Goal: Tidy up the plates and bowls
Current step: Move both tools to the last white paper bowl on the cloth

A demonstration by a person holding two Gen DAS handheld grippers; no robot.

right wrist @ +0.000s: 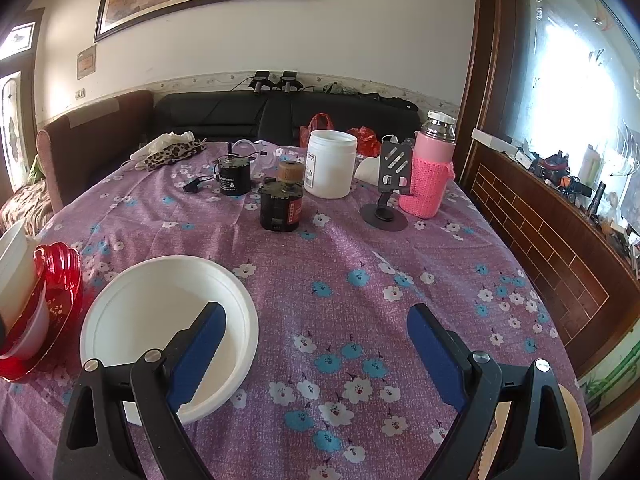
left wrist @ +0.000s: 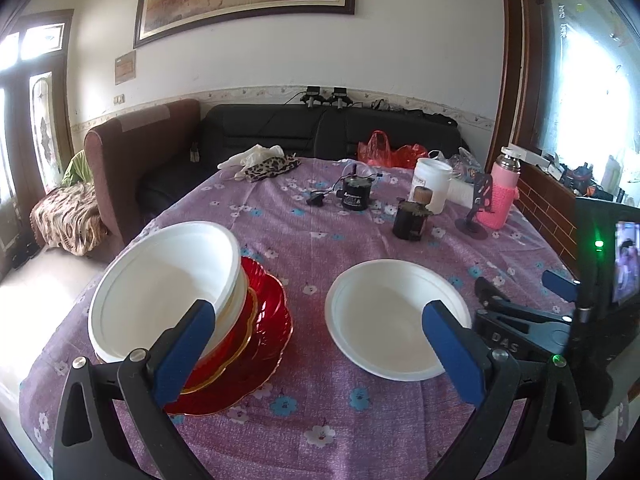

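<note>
Both grippers are spread wide, holding nothing. Left gripper (left wrist: 320, 344) hangs between the stack (left wrist: 192, 320) (white bowls nested on red plates, near the table's left edge) and the lone white bowl (left wrist: 396, 316) mid-table. Right gripper (right wrist: 316, 344) straddles that bowl's right rim, probably lining up to grab it for stacking.

White bowl (left wrist: 394, 318), purple floral tablecloth (left wrist: 320, 220)

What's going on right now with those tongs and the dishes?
Left tongs open, empty. Right tongs open, empty. Loose bowl alone on the cloth, beside the stack. Nothing between them.
</note>
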